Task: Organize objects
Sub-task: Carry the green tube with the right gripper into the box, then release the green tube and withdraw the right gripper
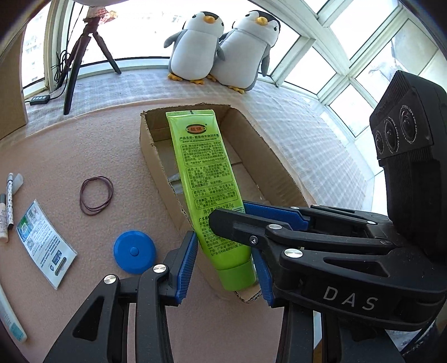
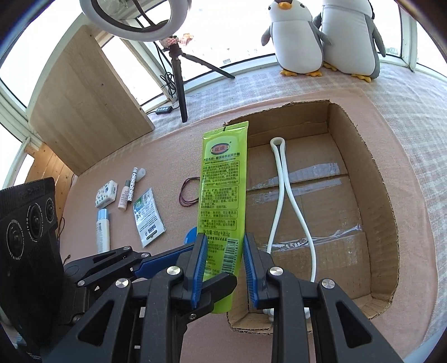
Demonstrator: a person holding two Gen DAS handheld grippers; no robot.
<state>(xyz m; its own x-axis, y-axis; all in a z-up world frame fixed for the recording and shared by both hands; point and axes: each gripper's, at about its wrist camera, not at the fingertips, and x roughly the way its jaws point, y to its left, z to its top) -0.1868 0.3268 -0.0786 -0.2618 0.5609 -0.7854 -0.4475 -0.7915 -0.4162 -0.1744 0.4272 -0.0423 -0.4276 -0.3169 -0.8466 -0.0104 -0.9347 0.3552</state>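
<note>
Nearest us, our right claw (image 2: 222, 261) pinches the lower part of the green tube (image 2: 222, 192), its blue pads pressed on either side near the barcode, so it is closed on the tube. Our left claw (image 1: 223, 258) stands around the same tube near its cap end; its left pad touches the tube's edge, and the right pad sits close beside the cap, but we cannot tell whether it truly grips. The tube hangs tilted over the near left wall of the box (image 2: 385, 212), cap toward us and flat crimped end pointing away, held above the pink surface (image 1: 69, 139). Inside the box a white cord (image 2: 279, 195) lies on the taped bottom, looped at its far end. Left of the tube, on the surface, we see a blue disc (image 1: 134, 251), a printed sachet (image 1: 44, 243), a coil of dark bands (image 1: 96, 195), a pen (image 2: 132, 184) with a cap lying by its tip, a small pale vial (image 2: 123, 196), a white bottle (image 2: 102, 230) and a patterned packet (image 2: 105, 193). Farther off, a wooden board (image 2: 83, 111) leans by the window, a tripod (image 2: 178, 78) carries a ring light (image 2: 134, 21), and two plush penguins (image 1: 220, 47) sit on the checked sill cover.
</note>
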